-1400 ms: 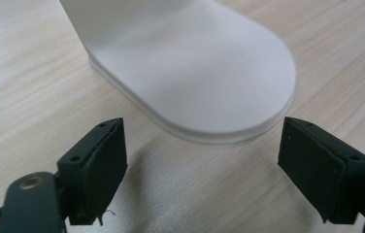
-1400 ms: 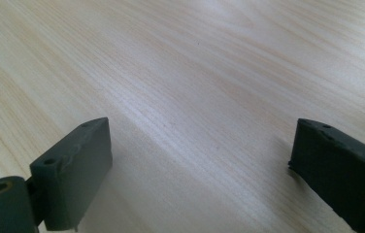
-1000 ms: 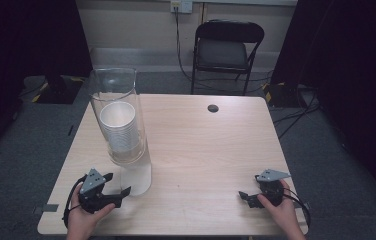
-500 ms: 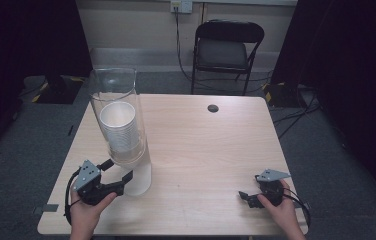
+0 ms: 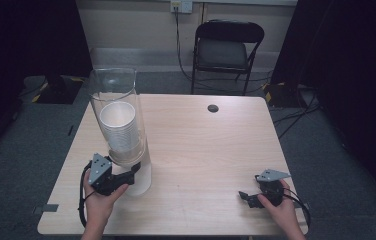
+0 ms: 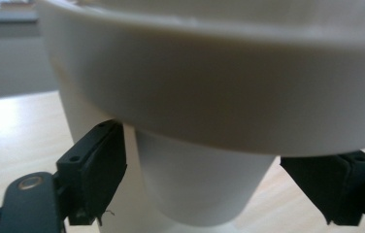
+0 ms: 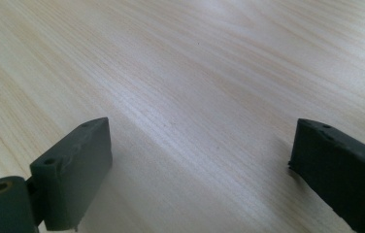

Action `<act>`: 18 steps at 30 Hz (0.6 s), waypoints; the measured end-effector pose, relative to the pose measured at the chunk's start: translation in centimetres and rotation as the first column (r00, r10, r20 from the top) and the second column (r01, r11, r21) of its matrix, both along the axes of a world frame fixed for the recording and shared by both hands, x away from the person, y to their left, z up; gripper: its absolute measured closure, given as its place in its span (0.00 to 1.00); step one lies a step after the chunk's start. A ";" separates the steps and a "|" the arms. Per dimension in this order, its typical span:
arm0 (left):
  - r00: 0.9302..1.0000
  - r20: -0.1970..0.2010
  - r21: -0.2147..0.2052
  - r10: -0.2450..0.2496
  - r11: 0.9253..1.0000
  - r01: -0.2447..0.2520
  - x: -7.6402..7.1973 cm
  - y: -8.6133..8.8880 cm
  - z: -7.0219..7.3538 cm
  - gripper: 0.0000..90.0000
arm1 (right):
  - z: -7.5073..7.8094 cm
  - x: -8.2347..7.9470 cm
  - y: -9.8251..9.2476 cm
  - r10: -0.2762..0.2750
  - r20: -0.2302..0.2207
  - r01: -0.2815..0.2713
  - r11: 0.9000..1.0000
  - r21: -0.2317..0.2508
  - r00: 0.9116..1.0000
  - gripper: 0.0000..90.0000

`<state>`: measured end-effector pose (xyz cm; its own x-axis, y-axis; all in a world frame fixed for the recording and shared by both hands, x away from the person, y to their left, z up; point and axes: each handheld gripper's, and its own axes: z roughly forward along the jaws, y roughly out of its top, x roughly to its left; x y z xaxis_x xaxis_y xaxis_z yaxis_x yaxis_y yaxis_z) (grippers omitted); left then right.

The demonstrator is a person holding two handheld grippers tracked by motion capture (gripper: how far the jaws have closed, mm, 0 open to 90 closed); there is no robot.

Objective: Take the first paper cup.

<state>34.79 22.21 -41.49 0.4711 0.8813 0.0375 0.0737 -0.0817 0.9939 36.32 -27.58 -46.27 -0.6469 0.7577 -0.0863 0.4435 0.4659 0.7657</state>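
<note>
The left hand-held gripper (image 5: 135,169) is sitting at the near left part of the wooden surface (image 5: 211,150), reaching in under the clear dispenser tube (image 5: 116,107), which is standing upright on a white base (image 5: 143,177). A stack of white paper cups (image 5: 121,132) is sitting inside the tube. In the left gripper view the lowest cup (image 6: 197,184) is hanging below the white collar (image 6: 219,92) of the dispenser, and the left hand-held gripper (image 6: 205,179) is straddling that cup with its jaws set wide. Its jaws have just been opening; the cup is lying between them, with a gap showing on each side, so the pads are not pressing on it.

The right hand-held gripper (image 5: 246,196) is resting at the near right corner of the surface, well apart from the dispenser. In the right gripper view, the right hand-held gripper (image 7: 200,165) is standing wide open over bare wood, holding nothing.
</note>
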 end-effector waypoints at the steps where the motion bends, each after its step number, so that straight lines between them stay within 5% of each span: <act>1: 1.000 0.010 -0.006 -0.003 1.000 0.003 0.1 -0.1 -0.1 0.24 | 0.0 0.0 0.0 0.000 0.000 0.000 1.000 0.000 1.000 0.08; 8: 0.999 0.040 -0.050 0.031 0.998 -0.029 0.7 -0.6 -0.8 0.36 | 0.0 0.0 0.0 0.000 0.000 0.000 1.000 0.000 1.000 0.08; 12: 0.998 -0.052 0.016 0.038 0.999 -0.038 0.9 -0.8 -1.2 0.37 | 0.0 0.0 0.0 0.003 0.001 -0.003 1.000 0.000 1.000 0.08; 18: 0.999 -0.021 -0.040 0.033 0.999 -0.034 0.9 -0.9 -2.0 0.38 | 0.0 0.0 0.0 0.006 0.000 -0.006 1.000 -0.001 1.000 0.08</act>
<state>35.71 21.34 -43.54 0.4419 0.8970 -0.0080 0.0960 -0.0384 0.9946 36.30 -27.62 -46.27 -0.6511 0.7540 -0.0870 0.4405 0.4688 0.7656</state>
